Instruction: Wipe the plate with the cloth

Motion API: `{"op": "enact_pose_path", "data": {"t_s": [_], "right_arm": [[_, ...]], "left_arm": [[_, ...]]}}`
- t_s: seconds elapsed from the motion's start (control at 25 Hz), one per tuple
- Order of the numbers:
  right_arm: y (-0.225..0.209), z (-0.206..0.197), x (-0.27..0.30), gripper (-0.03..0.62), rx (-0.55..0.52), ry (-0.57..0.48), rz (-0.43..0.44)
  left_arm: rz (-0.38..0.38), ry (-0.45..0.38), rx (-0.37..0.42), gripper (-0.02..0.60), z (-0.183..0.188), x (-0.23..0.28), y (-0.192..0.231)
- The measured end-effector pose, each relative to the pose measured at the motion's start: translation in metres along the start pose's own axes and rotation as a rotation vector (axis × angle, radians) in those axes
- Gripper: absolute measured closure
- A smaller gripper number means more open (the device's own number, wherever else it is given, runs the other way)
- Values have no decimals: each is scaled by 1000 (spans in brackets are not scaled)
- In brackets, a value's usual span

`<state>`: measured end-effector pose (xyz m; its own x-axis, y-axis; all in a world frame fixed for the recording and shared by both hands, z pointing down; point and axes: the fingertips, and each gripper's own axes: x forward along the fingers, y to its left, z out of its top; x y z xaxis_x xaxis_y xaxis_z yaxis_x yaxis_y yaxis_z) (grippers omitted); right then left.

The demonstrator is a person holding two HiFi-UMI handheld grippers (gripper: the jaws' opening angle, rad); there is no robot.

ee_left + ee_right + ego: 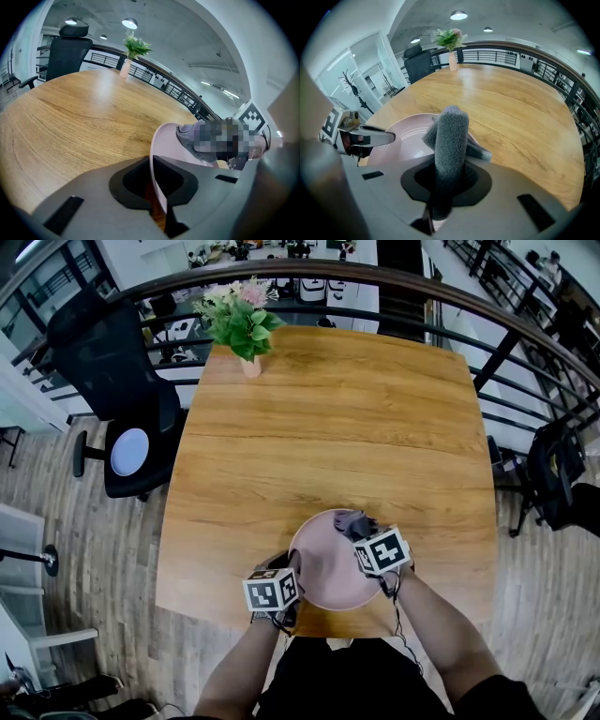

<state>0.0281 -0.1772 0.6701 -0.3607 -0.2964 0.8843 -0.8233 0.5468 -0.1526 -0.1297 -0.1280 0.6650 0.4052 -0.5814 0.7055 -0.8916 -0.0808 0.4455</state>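
One counter (pixel 328 427), one pink plate (pixel 323 568), one grey cloth (pixel 352 520), one vase of flowers (pixel 242 322), one black chair (pixel 117 371), one pale disc (pixel 129 451). Two grippers: left gripper (pixel 157 186), right gripper (pixel 444 183).

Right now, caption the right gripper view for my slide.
Right gripper clamps a grey cloth over the pink plate, whose rim the left gripper holds.
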Motion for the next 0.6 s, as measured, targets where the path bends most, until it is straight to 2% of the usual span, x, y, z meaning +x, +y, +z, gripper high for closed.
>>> {"op": "enact_pose_path", "data": {"t_s": [0.16, 0.6], "right_arm": [[-7, -1, -3, 540, 32, -8, -11], [-8, -6, -12, 541, 30, -46, -44]], "left_arm": [[2, 1, 2, 543, 0, 0, 0], [19, -6, 14, 543, 0, 0, 0]]}}
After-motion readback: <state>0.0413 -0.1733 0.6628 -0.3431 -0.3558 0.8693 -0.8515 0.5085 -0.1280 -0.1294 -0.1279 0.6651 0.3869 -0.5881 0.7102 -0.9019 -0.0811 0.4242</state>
